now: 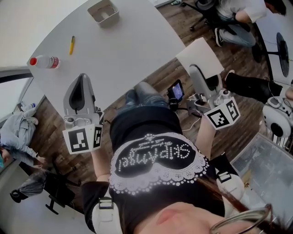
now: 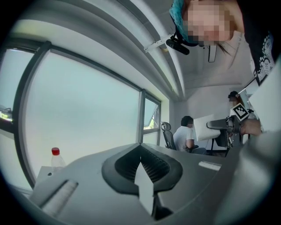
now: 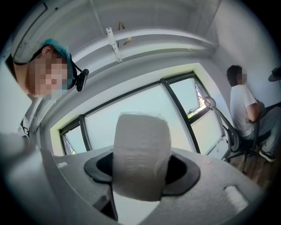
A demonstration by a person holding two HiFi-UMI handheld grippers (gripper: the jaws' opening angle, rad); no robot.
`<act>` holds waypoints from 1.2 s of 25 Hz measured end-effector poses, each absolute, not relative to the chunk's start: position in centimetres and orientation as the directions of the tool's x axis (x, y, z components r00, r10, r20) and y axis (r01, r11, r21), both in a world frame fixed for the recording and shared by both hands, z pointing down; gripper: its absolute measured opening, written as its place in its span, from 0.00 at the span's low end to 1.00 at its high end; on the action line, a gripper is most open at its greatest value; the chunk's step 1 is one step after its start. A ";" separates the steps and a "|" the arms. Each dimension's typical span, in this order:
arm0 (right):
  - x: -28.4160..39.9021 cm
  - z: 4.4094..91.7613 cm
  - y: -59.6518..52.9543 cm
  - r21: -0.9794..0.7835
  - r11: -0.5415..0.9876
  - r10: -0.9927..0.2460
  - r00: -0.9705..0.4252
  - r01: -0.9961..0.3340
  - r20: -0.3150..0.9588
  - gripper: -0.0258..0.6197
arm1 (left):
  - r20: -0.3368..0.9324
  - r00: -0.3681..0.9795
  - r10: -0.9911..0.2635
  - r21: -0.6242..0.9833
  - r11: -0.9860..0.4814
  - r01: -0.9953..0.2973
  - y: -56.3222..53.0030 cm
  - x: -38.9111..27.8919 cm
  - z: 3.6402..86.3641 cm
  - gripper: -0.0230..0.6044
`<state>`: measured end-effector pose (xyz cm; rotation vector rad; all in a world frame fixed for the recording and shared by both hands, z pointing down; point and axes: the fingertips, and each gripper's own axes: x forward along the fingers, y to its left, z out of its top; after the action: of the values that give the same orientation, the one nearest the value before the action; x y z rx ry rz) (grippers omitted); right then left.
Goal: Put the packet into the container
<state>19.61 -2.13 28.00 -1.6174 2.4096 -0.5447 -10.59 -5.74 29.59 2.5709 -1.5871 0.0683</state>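
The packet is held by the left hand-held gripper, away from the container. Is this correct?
No: it is the right hand-held gripper that holds the packet, as the right gripper view shows. The packet is indeed away from the container.

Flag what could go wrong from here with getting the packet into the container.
1. The right tool holds the packet past the table edge, over the floor; a slip would likely drop it there.
2. The container sits at the table's far end: a long reach, and the packet may catch its rim.
3. The left tool could tip the bottle standing on its side of the table.
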 end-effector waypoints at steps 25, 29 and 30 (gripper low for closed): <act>20.9 28.1 -13.2 -0.417 0.494 -0.823 -0.565 -0.763 0.058 0.45 | 0.109 0.318 -0.942 0.162 -0.299 -0.940 -10.2 -7.7 30.2 0.04; 21.4 28.1 -14.1 -0.403 0.515 -0.812 -0.581 -0.756 0.053 0.45 | 0.087 0.295 -0.952 0.162 -0.279 -0.947 -10.4 -7.3 30.1 0.04; 21.6 28.1 -14.3 -0.400 0.519 -0.810 -0.584 -0.755 0.053 0.45 | 0.084 0.289 -0.954 0.163 -0.273 -0.948 -10.5 -7.2 30.2 0.04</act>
<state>21.57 -14.28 28.08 -1.3550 2.6131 -0.5837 -7.24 -10.51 30.16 2.3700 -1.7716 -0.0454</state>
